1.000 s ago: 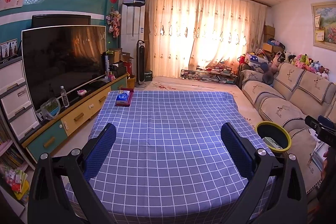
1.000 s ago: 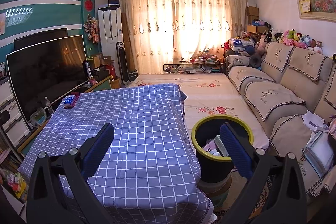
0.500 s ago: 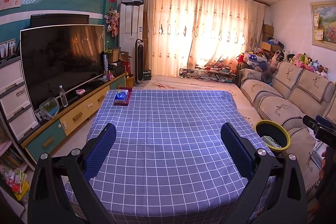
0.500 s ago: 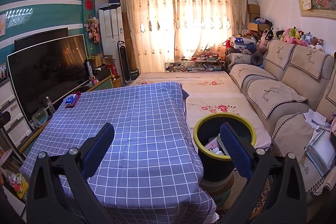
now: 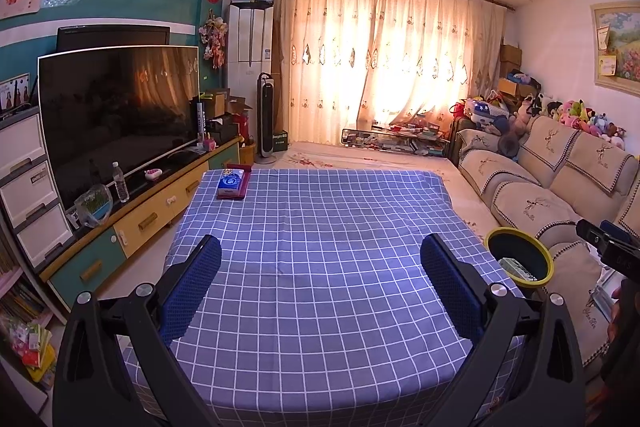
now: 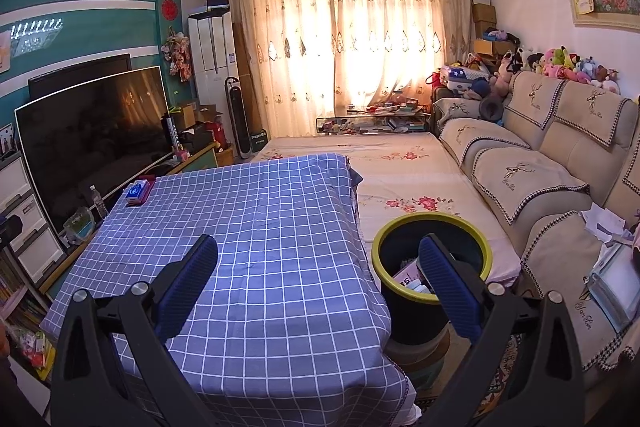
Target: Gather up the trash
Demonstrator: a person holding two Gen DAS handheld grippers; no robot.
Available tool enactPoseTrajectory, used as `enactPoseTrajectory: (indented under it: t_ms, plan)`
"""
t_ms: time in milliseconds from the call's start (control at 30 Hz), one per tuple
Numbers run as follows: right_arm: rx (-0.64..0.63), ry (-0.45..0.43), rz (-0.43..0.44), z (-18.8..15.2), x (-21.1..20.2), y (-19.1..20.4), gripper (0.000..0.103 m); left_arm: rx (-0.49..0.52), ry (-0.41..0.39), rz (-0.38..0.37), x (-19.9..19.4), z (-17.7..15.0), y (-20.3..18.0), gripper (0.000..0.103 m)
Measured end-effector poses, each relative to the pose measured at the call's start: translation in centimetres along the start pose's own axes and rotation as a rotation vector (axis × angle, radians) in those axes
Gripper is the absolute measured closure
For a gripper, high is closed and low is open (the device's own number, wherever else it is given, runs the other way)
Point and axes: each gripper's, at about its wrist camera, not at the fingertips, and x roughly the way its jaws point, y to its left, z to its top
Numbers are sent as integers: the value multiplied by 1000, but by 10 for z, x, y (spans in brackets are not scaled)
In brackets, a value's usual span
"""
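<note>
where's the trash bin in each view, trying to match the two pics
Left wrist: the bin sits at the right edge, between the table and the sofa, right of the left hand-held gripper.
Right wrist: the bin is lower centre-right, partly behind the right finger of the right hand-held gripper.
Shared landmark: the tissue pack on the table's far left corner.

Checked-cloth table (image 5: 320, 247); tissue pack (image 5: 232, 183) lies at its far-left corner.

Both wrist views face curtains; share table (image 5: 320, 235).
</note>
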Motion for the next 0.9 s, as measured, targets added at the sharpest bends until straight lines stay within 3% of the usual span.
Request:
enactPoseTrajectory:
  t_ms: [900]
  plan:
    - [13, 16, 10, -3, 7, -3, 7, -26, 31, -11, 13, -3, -1, 5]
